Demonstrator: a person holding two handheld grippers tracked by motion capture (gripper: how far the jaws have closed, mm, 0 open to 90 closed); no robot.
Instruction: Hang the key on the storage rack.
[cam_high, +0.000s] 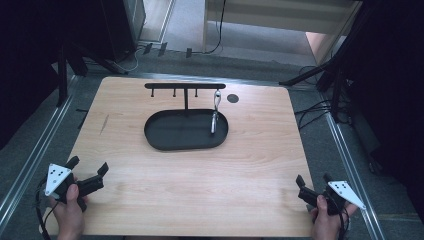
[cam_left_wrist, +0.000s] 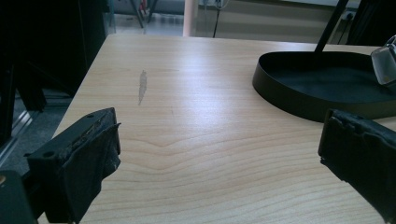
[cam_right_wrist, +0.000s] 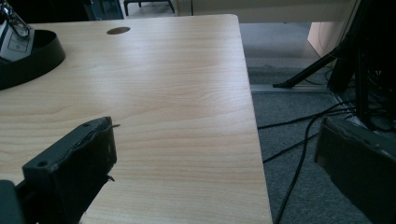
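Keychain (cam_high: 216, 111) hanging on rack (cam_high: 185, 86), black tray (cam_high: 165, 135) beneath

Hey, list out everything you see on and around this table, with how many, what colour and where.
table: one, light wood, centre.
tray: one, black oval, far middle of the table.
hook stand: one, black T-bar with pegs, rising from the tray's far side.
key fob: one, silvery, hanging from the stand's right end into the tray.
round hole: one, dark, right of the stand.
grey smear: one, on the table left of the tray.
cables: several, black, on the floor to the right.
left claw: one, black, open, near left corner.
right claw: one, black, open, near right corner.
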